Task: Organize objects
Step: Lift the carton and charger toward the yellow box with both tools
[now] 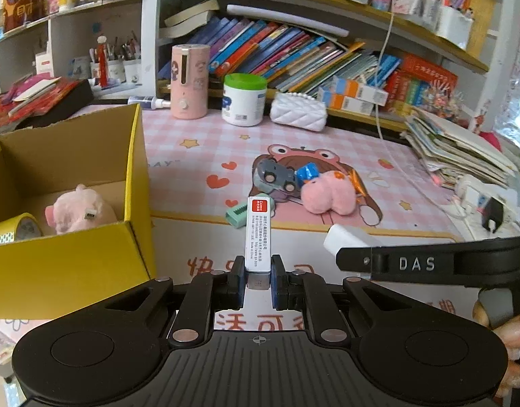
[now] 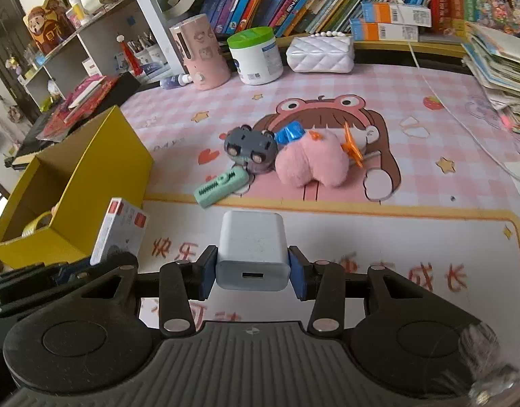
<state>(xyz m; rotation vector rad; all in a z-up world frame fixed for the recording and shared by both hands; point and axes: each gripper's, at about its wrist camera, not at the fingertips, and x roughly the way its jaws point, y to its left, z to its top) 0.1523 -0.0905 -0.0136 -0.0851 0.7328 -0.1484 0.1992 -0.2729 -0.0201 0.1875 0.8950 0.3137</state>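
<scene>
Left wrist view has my left gripper [image 1: 256, 276] with its jaws pinching a small white box with a red label [image 1: 258, 234], held upright above the tabletop [image 1: 198, 142]. Just to its left sits the yellow cardboard box [image 1: 70, 264], open on top, with a pink plush pig [image 1: 78, 212] and a roll of yellow tape [image 1: 17, 229] already inside. Over on the right wrist view, my right gripper [image 2: 253, 268] has its jaws clamped on a white USB charger block [image 2: 251, 249], port end facing the camera. Still lying out on the pink checkered mat: a grey toy car [image 2: 249, 146], a blue wrapped thing [image 2: 290, 132], a pink fluffy plush [image 2: 310, 162], an orange clip [image 2: 351, 149] and a mint green comb-like clip [image 2: 222, 186], all bunched together near the middle, well apart from the box.
</scene>
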